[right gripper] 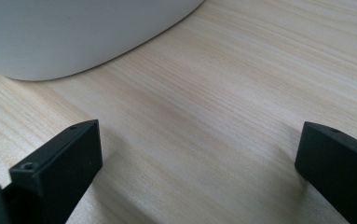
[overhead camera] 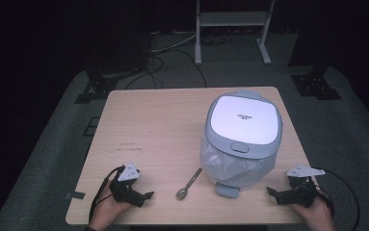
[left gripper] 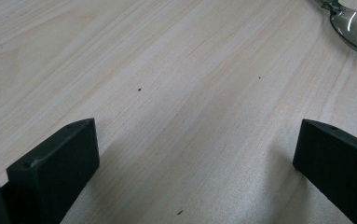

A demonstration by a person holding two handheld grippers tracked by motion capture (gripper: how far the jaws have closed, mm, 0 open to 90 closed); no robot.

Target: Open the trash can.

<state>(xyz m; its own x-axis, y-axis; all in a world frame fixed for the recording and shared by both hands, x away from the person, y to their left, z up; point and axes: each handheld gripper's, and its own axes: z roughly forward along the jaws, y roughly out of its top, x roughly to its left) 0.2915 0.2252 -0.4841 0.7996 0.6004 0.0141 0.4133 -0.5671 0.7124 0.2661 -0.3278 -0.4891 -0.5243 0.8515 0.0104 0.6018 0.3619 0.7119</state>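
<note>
A white and grey bin (overhead camera: pixel 243 137) with a shut lid and a clear plastic liner stands on the right half of the wooden table (overhead camera: pixel 153 125). Its pale wall (right gripper: pixel 73 32) fills the top left of the right gripper view. A metal spoon (overhead camera: pixel 189 183) lies in front of the bin's left side; its bowl (left gripper: pixel 355 28) sits at the top right of the left gripper view. My left gripper (overhead camera: pixel 148 196) rests open at the front left, pointing right toward the spoon. My right gripper (overhead camera: pixel 270 191) rests open at the front right, pointing left toward the bin's base. Nothing lies between either pair of jaws.
The bin's grey foot pedal (overhead camera: pixel 227 189) sticks out toward the table's front edge. Beyond the table are a dark floor with cables (overhead camera: pixel 165 53), a white frame stand (overhead camera: pixel 232 21) and black stand feet (overhead camera: pixel 317 84).
</note>
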